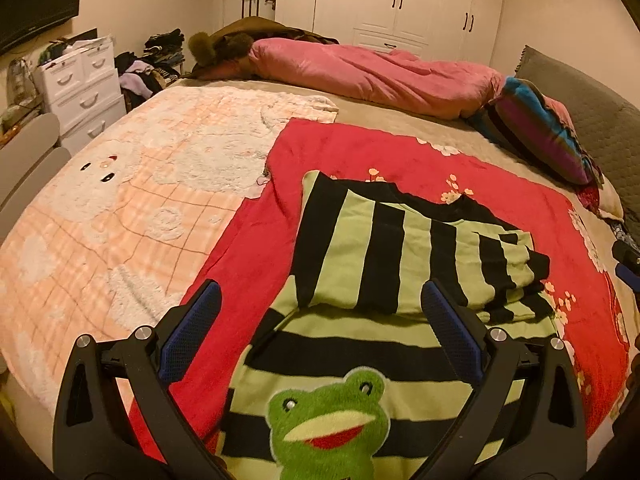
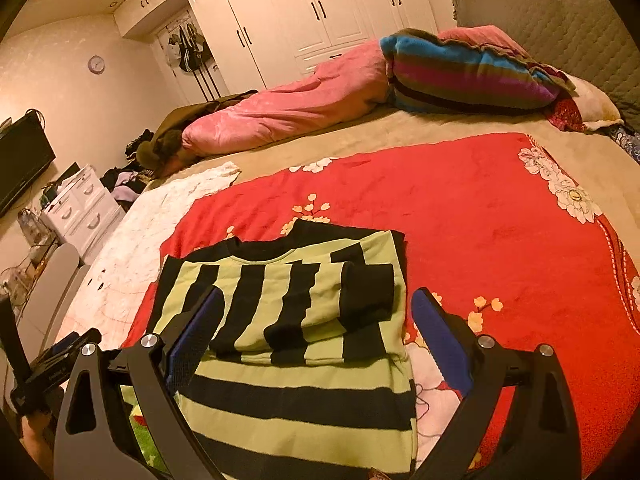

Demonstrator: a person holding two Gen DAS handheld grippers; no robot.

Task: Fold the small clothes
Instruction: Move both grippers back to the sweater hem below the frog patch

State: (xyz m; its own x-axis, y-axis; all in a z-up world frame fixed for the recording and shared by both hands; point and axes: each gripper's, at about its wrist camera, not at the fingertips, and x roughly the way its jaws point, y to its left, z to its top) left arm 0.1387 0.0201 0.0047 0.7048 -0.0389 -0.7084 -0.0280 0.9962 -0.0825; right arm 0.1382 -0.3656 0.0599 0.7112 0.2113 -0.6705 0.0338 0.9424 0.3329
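striped frog sweater [image 1: 400, 248] lying half-folded on the red blanket [image 2: 480, 208], sleeves tucked across. left claw [image 1: 320, 312] and right claw [image 2: 316, 320] both spread wide, gripping nothing. risk of folded sleeves slipping loose (thick knit) if lifted unevenly.

The striped sweater [image 1: 360, 248] is soft matt knit with a fuzzy plush frog patch [image 1: 328, 420]. Beneath it, the red blanket [image 2: 460, 208] looks like velvety fleece. Each claw [image 1: 320, 308] is matt black plastic, with textured blue pads [image 2: 440, 340] and shiny metal bolts.
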